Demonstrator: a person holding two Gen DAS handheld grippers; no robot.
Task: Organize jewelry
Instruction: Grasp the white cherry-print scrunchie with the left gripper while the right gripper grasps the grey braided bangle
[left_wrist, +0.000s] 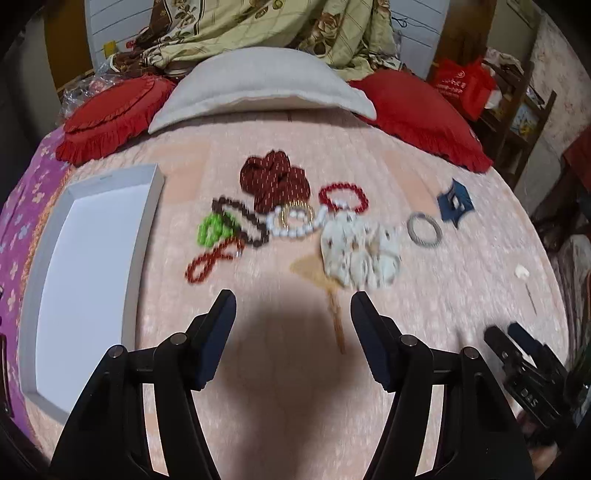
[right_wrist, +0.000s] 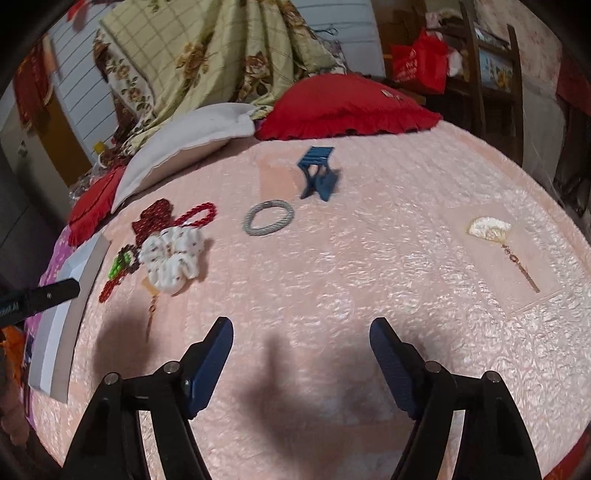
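Jewelry lies in a cluster on the pink bedspread: a dark red scrunchie (left_wrist: 274, 177), a red bead bracelet (left_wrist: 343, 196), a white bead bracelet (left_wrist: 295, 223), a green bead piece (left_wrist: 213, 229), a white scrunchie (left_wrist: 360, 254) (right_wrist: 171, 260), a grey hair ring (left_wrist: 424, 229) (right_wrist: 268, 218) and a blue claw clip (left_wrist: 455, 203) (right_wrist: 317, 173). A white fan hairpin (right_wrist: 489, 227) lies far right. An empty white box (left_wrist: 88, 266) sits at the left. My left gripper (left_wrist: 293, 306) is open and empty, short of the cluster. My right gripper (right_wrist: 301, 332) is open and empty.
A white pillow (left_wrist: 258, 85) and two red ruffled cushions (left_wrist: 417, 107) lie at the head of the bed, with a floral quilt (left_wrist: 266, 22) behind. A wooden shelf with a red bag (right_wrist: 421, 62) stands at the right.
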